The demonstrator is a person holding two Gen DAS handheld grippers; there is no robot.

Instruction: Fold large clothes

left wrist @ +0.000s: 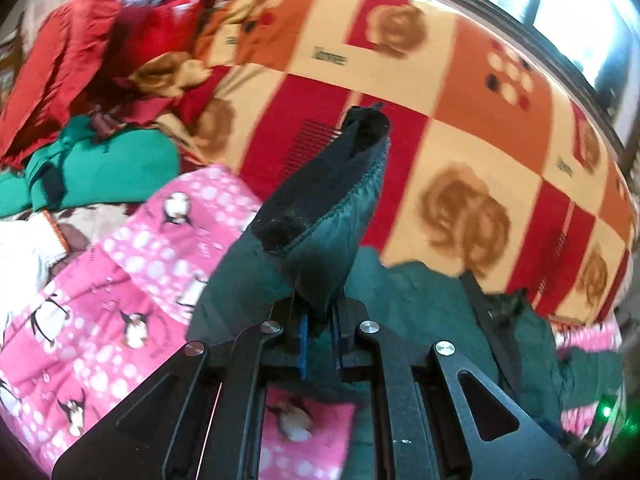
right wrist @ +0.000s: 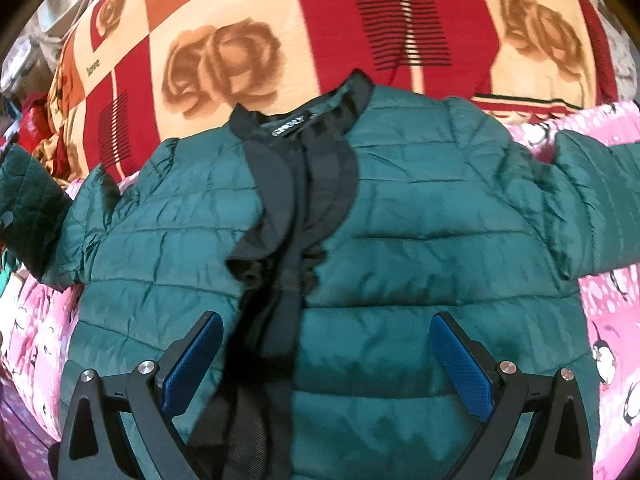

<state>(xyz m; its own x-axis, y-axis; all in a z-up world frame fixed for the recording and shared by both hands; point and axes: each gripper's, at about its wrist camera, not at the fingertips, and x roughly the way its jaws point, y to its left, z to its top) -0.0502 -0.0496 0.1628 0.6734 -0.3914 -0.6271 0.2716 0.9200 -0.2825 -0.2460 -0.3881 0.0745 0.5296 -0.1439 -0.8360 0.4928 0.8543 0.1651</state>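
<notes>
A dark green quilted jacket (right wrist: 400, 208) with black collar and zip trim lies front-up on the bed, sleeves spread. My right gripper (right wrist: 326, 360) hovers open over its lower front, and its blue pads (right wrist: 192, 360) stand wide on either side of the zip. My left gripper (left wrist: 318, 320) is shut on the jacket's sleeve (left wrist: 328, 208) and holds it lifted, the black cuff pointing away from the camera. That raised sleeve (right wrist: 28, 192) shows at the far left of the right wrist view. The other sleeve (right wrist: 592, 200) lies flat to the right.
A pink penguin blanket (left wrist: 100, 280) lies under the jacket, over a red, orange and cream rose-print blanket (left wrist: 460, 120). A heap of red clothes (left wrist: 80, 60) and a green garment (left wrist: 120, 164) sit at the far left. A window (left wrist: 580, 12) runs behind the bed.
</notes>
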